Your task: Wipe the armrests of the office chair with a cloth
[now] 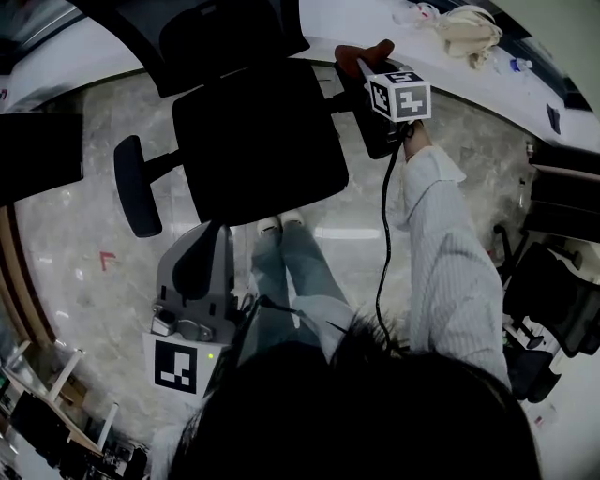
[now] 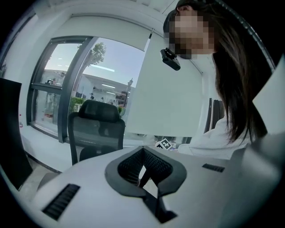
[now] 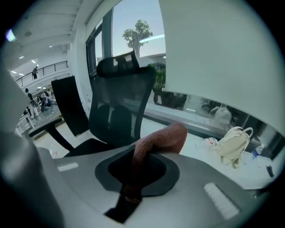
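The office chair (image 1: 258, 141) stands at 12 o'clock from the person, with its seat facing them. The right tool (image 1: 367, 73) reaches out to about 1 o'clock and is over the chair's right armrest (image 1: 377, 139). Its jaws are clamped on a rust-brown cloth (image 3: 160, 138), which runs up between them and flops over at the top. Seen from the head, the cloth sits at the far end of that armrest, but I cannot tell whether it touches the pad. The left armrest (image 1: 136, 187) sticks out at 10 o'clock, well apart from either tool. The left tool (image 2: 144, 168) is held low at 8 o'clock, close to the person's body and pointing up at them. Its jaws are drawn together with only a sliver of light showing, and nothing is between them. A cream bag (image 1: 469, 33) lies on the white table (image 1: 347, 23) beyond the chair, at 1 o'clock.
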A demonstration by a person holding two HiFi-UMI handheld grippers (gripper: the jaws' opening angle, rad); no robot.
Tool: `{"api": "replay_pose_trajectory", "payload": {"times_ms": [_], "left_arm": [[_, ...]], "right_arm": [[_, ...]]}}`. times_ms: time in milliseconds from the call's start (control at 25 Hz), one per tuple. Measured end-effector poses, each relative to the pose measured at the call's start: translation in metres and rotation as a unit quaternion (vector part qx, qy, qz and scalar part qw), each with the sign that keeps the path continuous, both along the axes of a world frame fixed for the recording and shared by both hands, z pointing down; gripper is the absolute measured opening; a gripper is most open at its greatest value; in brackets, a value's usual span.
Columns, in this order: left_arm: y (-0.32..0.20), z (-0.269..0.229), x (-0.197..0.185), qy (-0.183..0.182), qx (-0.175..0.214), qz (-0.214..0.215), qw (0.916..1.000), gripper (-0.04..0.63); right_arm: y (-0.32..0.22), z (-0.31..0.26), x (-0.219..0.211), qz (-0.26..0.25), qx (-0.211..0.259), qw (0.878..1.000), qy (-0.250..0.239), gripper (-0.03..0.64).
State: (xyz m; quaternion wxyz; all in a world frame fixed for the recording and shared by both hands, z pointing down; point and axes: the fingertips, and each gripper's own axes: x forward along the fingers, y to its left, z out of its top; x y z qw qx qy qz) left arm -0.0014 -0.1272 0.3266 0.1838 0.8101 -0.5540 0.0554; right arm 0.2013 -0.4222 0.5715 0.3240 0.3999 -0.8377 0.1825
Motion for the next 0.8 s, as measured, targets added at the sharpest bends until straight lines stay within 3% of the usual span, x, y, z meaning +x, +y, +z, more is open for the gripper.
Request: {"api": "replay_pose_trajectory", "payload": {"times_ms": [120, 280, 800], "left_arm": [[0.001, 0.006, -0.005, 0.003, -0.006, -0.001, 1.0, 0.002], [0.0, 0.007, -0.006, 0.009, -0.001, 0.001, 1.0, 0.002], [0.003, -0.011, 0.028, 0.024, 0.019, 0.043, 0.9986, 0.002]], "right_arm": [[0.012, 0.026, 0.001, -0.016, -0.034, 0.998, 0.048, 0.023], [0.033, 0.026, 0.004, -0.031, -0.07, 0.994, 0.075, 0.023], [0.194, -0.005, 0.047, -0.025, -0.104, 0.993, 0.051, 0.023]]}}
